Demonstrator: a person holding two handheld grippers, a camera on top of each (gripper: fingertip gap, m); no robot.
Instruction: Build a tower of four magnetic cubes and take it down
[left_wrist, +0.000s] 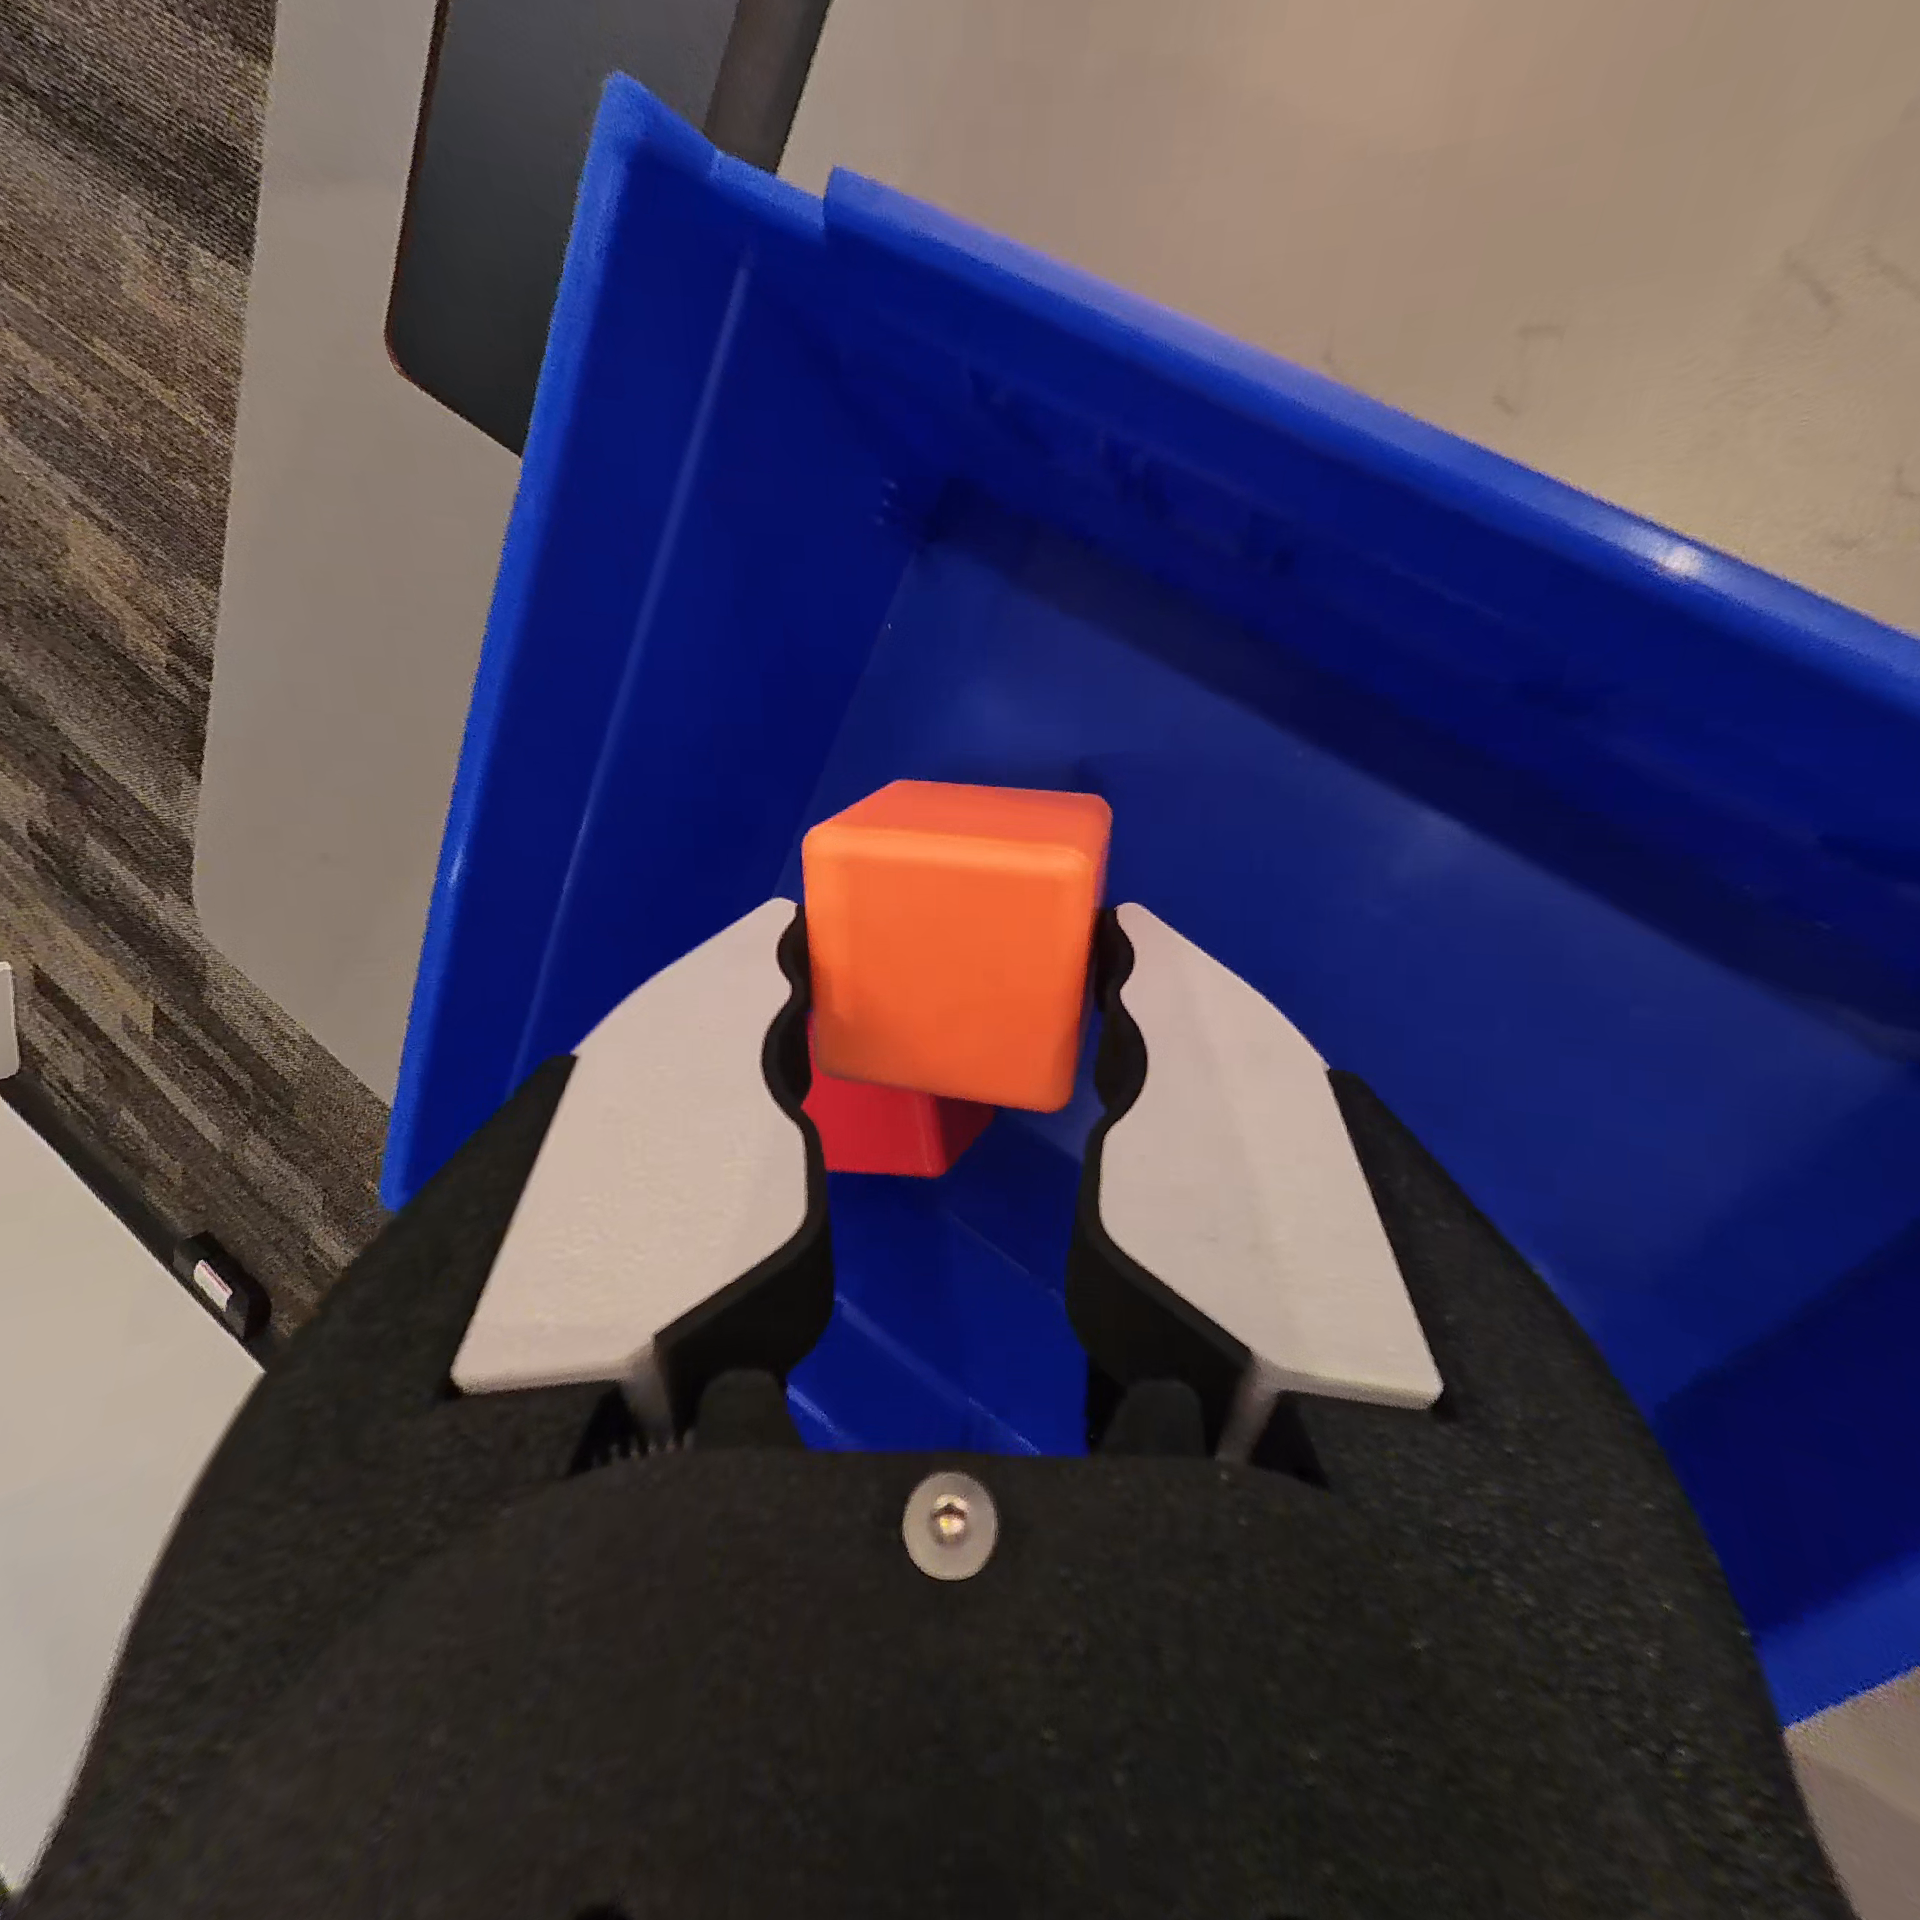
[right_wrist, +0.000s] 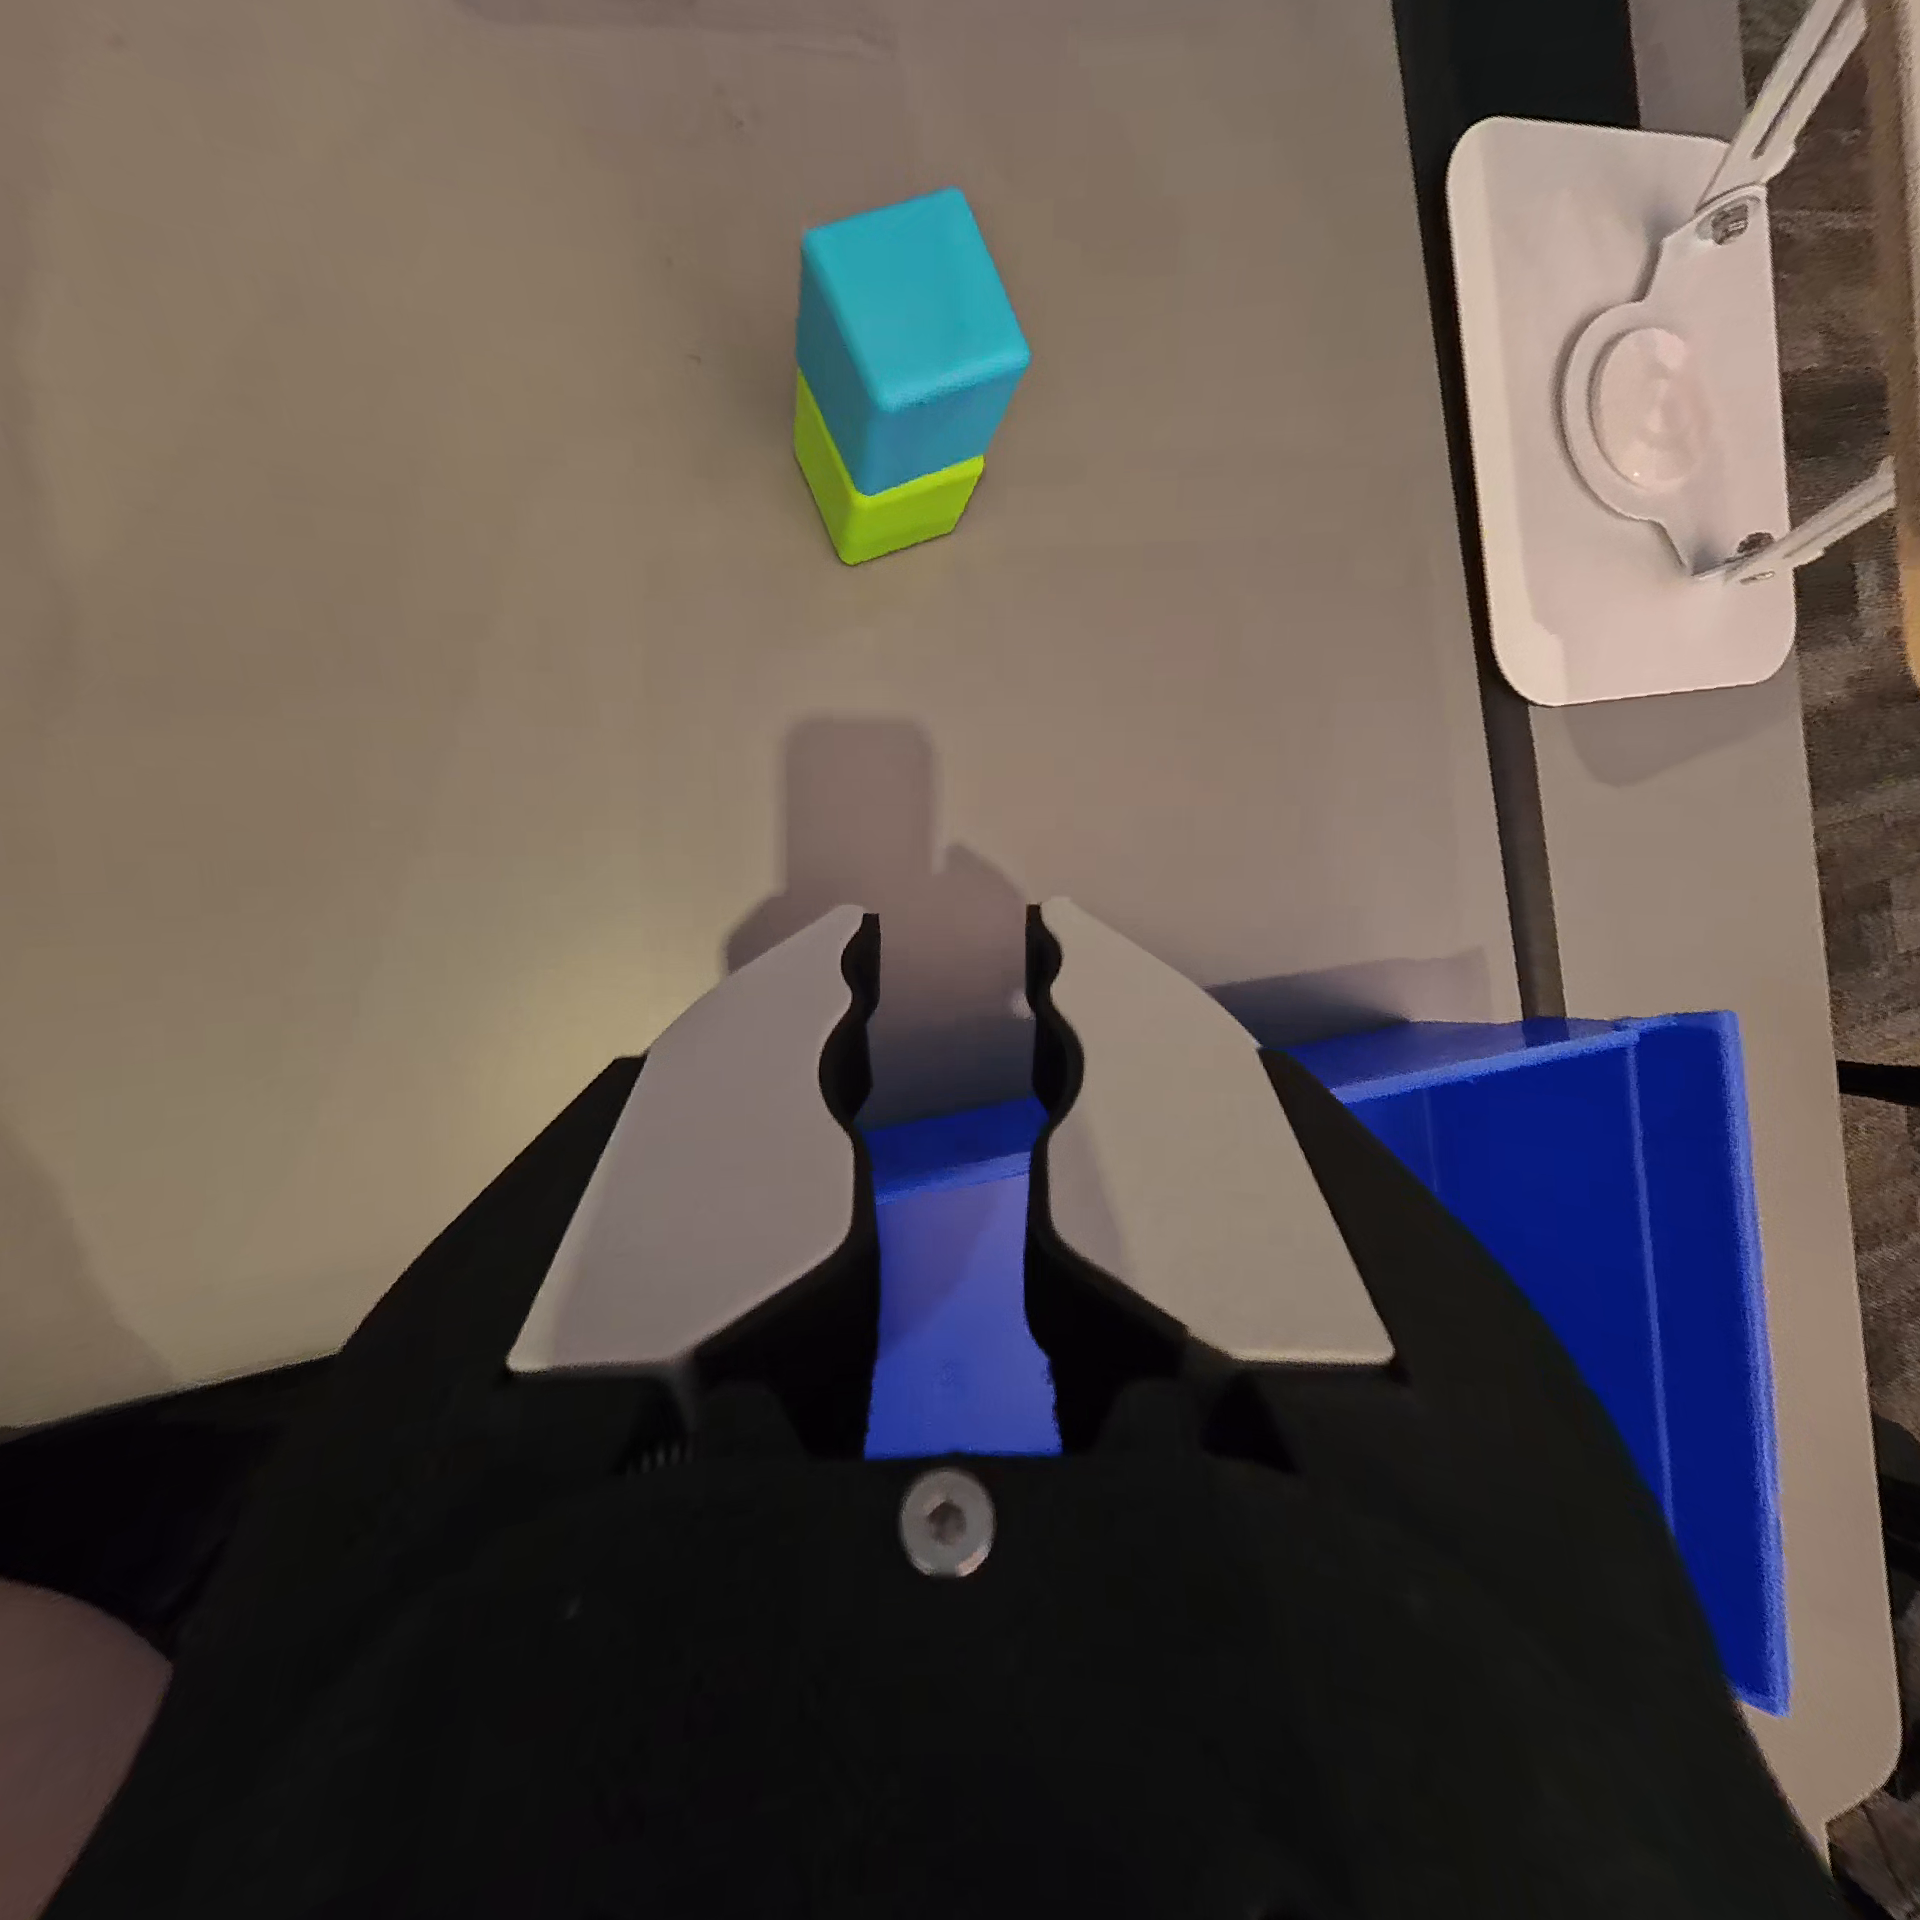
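In the left wrist view my left gripper (left_wrist: 951, 925) is shut on an orange cube (left_wrist: 945, 945) and holds it over the inside of a blue bin (left_wrist: 665, 582). A red cube (left_wrist: 888, 1138) shows just below the orange one; I cannot tell whether they touch. In the right wrist view a teal cube (right_wrist: 909, 332) sits on a lime green cube (right_wrist: 894, 509) as a two-cube stack on the grey table. My right gripper (right_wrist: 953, 935) is open and empty above the table, well short of the stack, with the blue bin (right_wrist: 1558, 1247) below and to its right.
A white stand base (right_wrist: 1621, 416) with a metal arm sits on the table at the far right, near the table's edge. A dark strip (right_wrist: 1496, 416) runs along the table beside it. Carpet (left_wrist: 104, 520) shows past the table's left edge. Tip to tip, the grippers are about 45 centimeters apart.
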